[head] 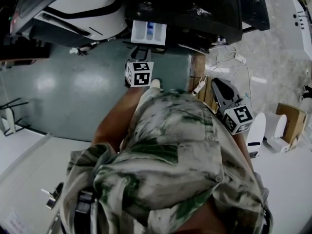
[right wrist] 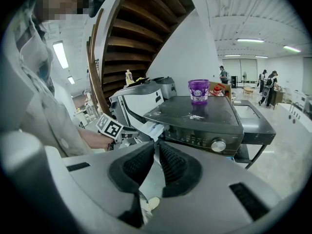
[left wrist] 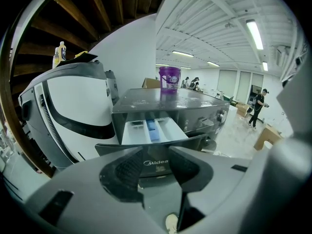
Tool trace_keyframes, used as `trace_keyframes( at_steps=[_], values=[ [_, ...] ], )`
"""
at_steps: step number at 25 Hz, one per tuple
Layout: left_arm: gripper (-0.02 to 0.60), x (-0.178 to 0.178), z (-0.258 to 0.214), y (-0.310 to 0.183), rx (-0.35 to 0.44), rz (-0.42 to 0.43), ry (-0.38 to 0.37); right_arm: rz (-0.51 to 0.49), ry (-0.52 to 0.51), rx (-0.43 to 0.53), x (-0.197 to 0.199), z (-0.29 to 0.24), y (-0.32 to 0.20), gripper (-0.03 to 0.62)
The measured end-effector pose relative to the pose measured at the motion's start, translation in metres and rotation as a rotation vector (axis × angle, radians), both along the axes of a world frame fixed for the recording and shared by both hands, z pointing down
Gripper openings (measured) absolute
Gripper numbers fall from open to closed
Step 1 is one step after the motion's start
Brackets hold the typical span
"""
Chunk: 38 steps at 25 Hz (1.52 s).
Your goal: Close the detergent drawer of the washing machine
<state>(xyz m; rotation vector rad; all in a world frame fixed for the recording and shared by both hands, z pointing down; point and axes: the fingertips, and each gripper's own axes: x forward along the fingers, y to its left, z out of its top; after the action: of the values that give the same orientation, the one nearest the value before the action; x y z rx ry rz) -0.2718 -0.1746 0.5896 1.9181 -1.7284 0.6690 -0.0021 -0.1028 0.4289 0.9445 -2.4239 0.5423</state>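
**Status.** The detergent drawer (head: pixel 148 32) stands pulled out of the upper left front of the washing machine (head: pixel 195 9), with its compartments exposed. Closing is not yet done. The left hand-held gripper (left wrist: pixel 156 151) points at the drawer's front panel from just short of it. Its jaws are apart with nothing clamped. The right hand-held gripper (right wrist: pixel 157 150) hangs off to the right of the machine, its jaws drawn almost together on nothing.

**Risks.**
- With the jaws spread, the panel edge could slip between them instead of meeting a flat face. The push would then skate off or catch the lip.
- A push landing off-centre or angled downward would likely twist the drawer in its runners. It could jam part-way.
- An over-hard shove could jolt the purple cup (left wrist: pixel 169 78) on the machine's top. It stands well back from the drawer, so I judge this risk low.

**Clearance.**
- The straight line in front of the drawer is open floor (head: pixel 73 91), which leaves ample room for a level push.
- To the left, a white machine (left wrist: pixel 73 106) sits close beside the drawer. Sideways room there is tight.
- To the right, loose cables (head: pixel 229 57) lie near the machine's corner, close to the right hand-held gripper. That one is best kept clear of them.
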Motion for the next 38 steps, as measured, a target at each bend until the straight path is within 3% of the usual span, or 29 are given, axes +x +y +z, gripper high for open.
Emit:
trace_keyframes(
  at_steps=[38],
  values=[
    [0.175,-0.005,0.001,-0.053,0.018,0.029,-0.002,0.086,0.008,-0.014,0.006,0.007,-0.021,0.055]
  ],
)
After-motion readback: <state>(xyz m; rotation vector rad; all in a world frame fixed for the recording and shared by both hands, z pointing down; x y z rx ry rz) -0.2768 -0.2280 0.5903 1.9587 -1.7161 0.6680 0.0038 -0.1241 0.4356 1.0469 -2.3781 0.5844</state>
